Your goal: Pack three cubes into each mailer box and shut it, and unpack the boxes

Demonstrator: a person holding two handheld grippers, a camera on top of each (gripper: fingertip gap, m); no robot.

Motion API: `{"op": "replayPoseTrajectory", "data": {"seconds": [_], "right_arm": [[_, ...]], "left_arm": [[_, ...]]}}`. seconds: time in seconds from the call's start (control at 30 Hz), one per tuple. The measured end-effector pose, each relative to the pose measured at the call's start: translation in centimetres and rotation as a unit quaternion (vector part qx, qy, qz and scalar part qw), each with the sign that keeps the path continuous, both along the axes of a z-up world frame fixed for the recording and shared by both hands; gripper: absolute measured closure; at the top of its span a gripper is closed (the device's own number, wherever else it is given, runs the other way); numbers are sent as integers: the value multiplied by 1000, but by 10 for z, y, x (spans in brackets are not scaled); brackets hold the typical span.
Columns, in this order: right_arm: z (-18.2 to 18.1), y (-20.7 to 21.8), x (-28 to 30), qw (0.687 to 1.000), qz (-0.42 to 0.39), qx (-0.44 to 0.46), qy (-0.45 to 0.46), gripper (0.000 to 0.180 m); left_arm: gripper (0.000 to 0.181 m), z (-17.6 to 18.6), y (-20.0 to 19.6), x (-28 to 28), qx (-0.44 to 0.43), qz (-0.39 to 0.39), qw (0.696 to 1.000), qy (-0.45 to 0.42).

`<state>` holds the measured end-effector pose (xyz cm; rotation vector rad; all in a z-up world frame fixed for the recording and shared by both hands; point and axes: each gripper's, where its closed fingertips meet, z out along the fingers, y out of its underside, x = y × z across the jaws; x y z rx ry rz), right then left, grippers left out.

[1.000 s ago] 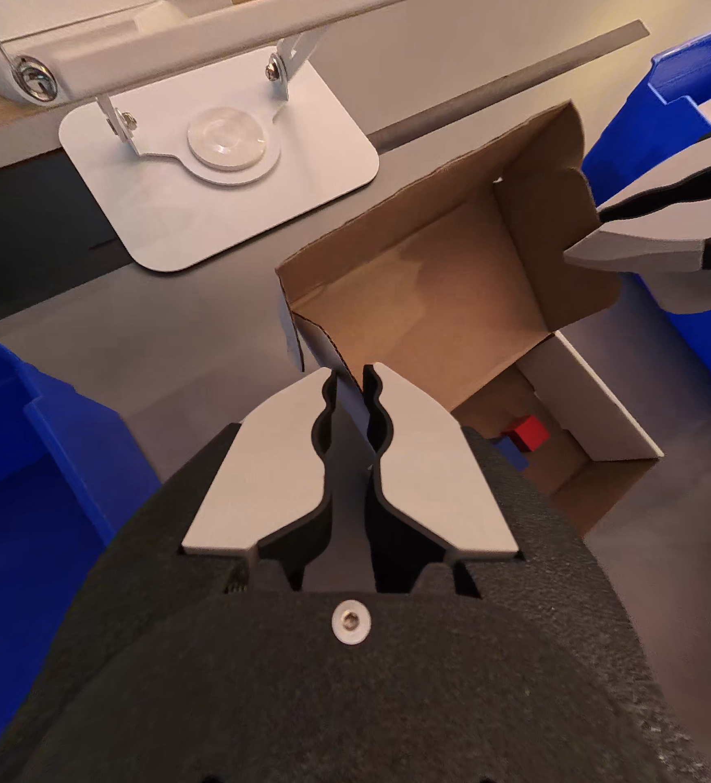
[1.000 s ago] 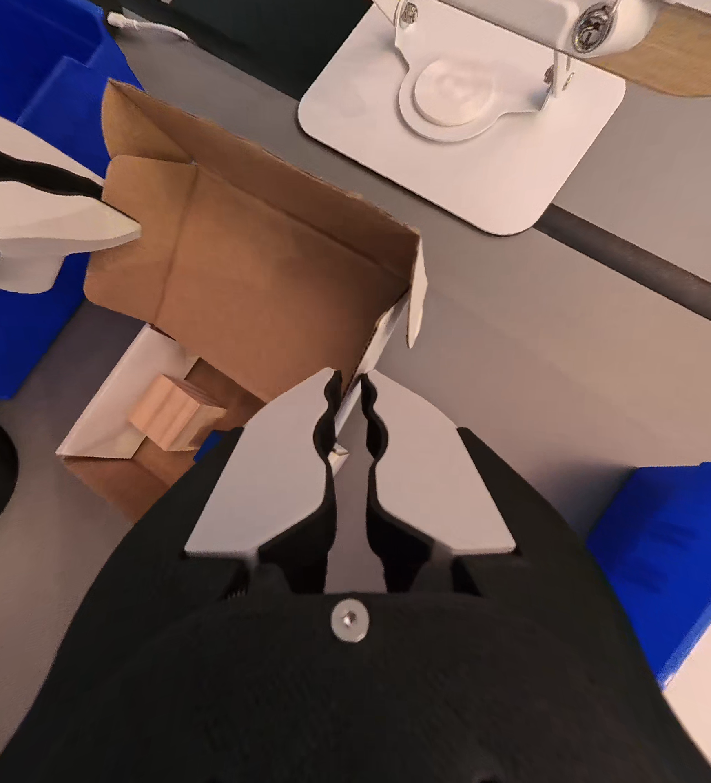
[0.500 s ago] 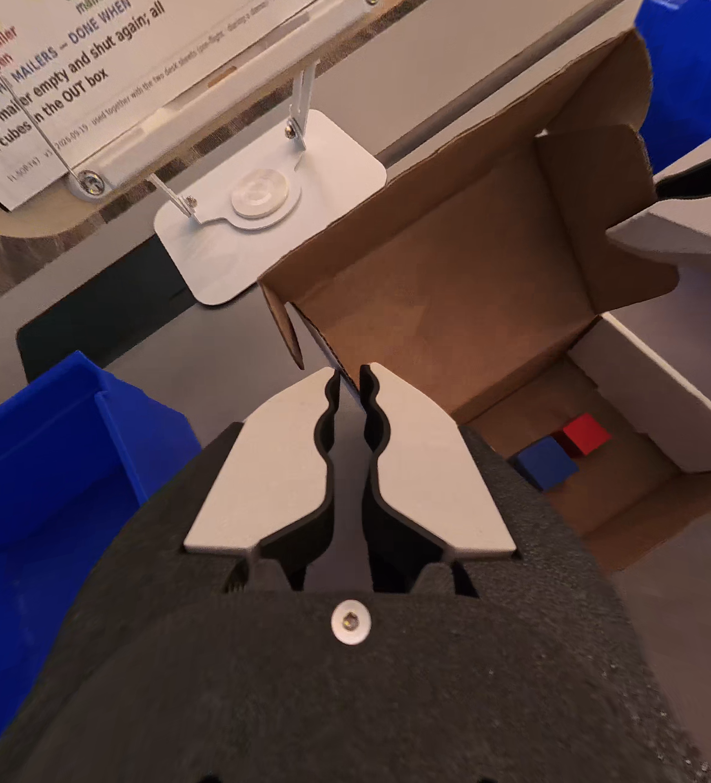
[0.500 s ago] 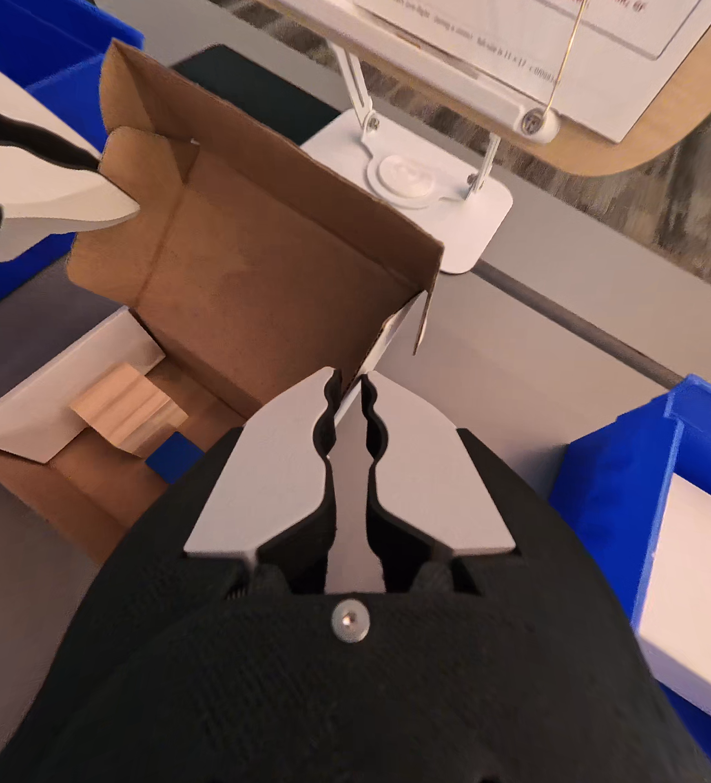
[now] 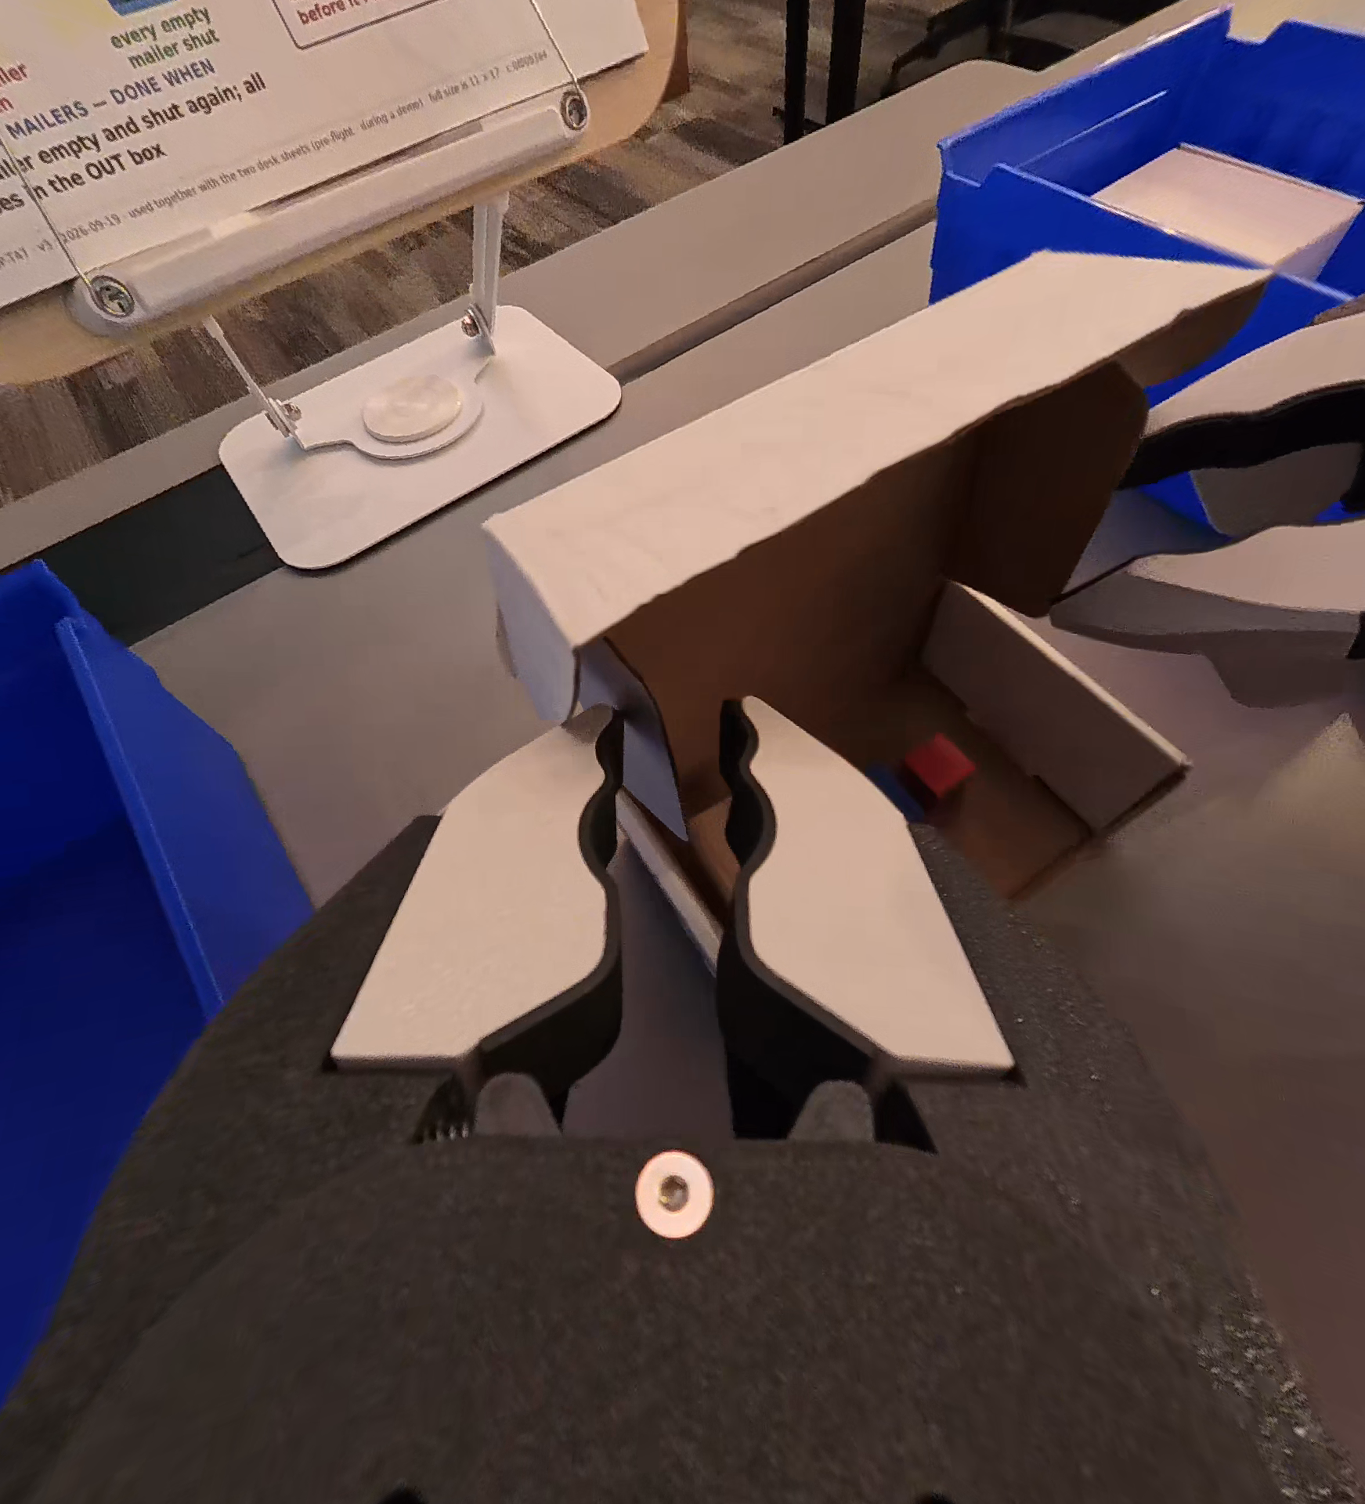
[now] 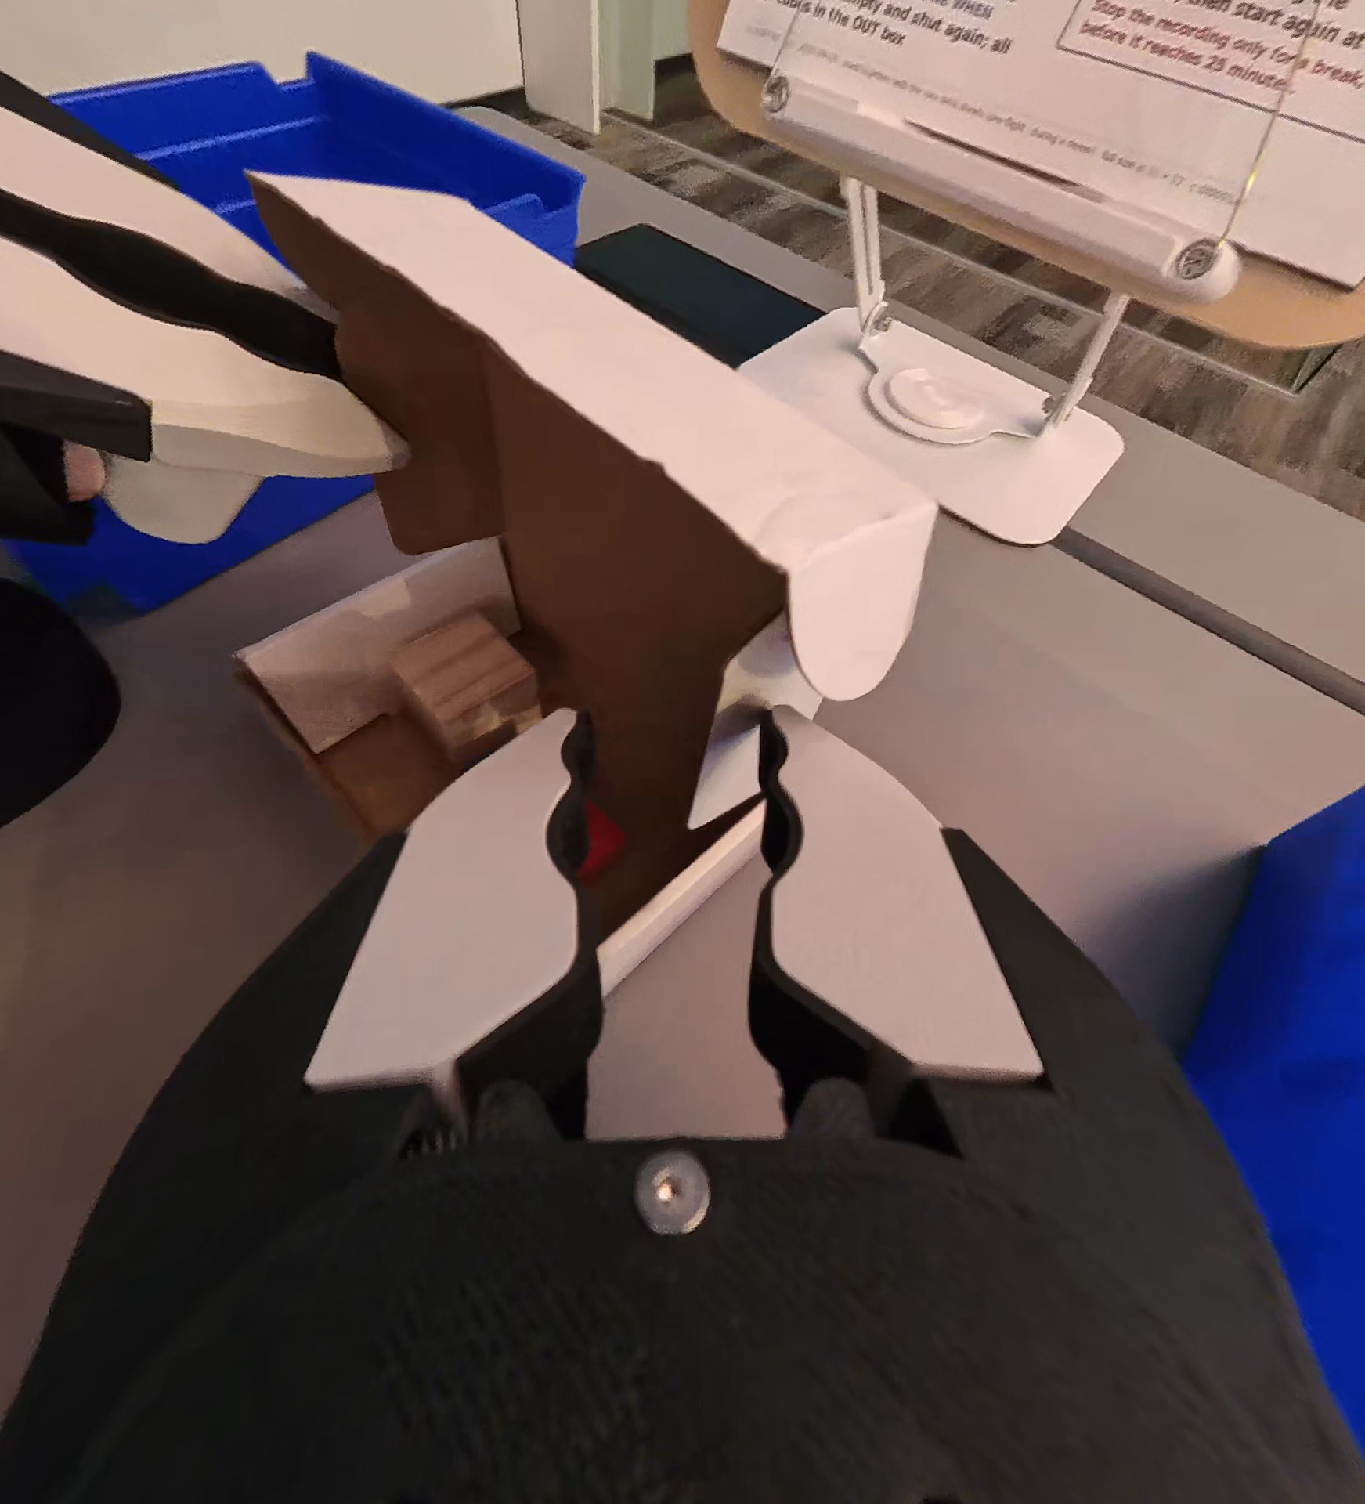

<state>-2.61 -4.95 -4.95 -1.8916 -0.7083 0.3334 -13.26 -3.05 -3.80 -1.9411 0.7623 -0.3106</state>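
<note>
A cardboard mailer box [image 5: 1053, 692] stands open on the grey table. Its lid [image 5: 825, 456] leans forward over it, white side up. Inside are a red cube [image 5: 939, 761], a blue cube [image 5: 894, 793] and a wooden cube [image 6: 459, 675]. My left gripper [image 5: 669, 716] is open, with the lid's left side flap [image 5: 650, 773] loose between its fingers. My right gripper [image 6: 675, 724] is open around the lid's right side flap [image 6: 646, 732]. The red cube [image 6: 599, 838] shows past its left finger. The lid [image 6: 622, 391] also shows in the right wrist view.
One blue bin [image 5: 52, 814] stands left of the box. Another blue bin [image 5: 1232, 163] at the right holds a white box [image 5: 1224, 203]. A sign stand with a white base [image 5: 418, 439] stands behind the mailer.
Both grippers were shut on the lid's side flaps and have opened. The lid has tipped forward from upright, so its white outer side now faces up.
</note>
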Motion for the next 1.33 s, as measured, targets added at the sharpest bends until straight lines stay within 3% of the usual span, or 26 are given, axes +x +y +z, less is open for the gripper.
{"op": "replayPoseTrajectory", "data": {"seconds": [0.3,0.57,0.67,0.77,0.9,1.03,1.13,1.33], "right_arm": [[-21,-30,-5,1000,27,-9,-7,132],[-36,-46,9,1000,16,-21,-9,134],[-25,-45,27,999,-29,29,-10,134],[-9,-39,36,993,-60,90,-55,133],[5,-30,27,981,-72,140,-117,133],[10,-24,21,971,-78,164,-157,139],[12,-27,16,974,-67,160,-146,164],[8,-41,12,991,-54,85,-90,169]], "left_arm": [[152,-29,-29,-5,-26,-8,999,23],[160,-34,-63,-13,-61,-29,998,-18],[160,-27,-68,-29,-15,7,1000,9],[140,-17,-58,-43,55,61,994,69],[134,-11,-46,-31,108,62,986,107],[151,-11,-42,-17,120,41,984,127],[166,-9,-43,-16,118,36,984,129],[169,-15,-59,-15,50,10,994,94]]}}
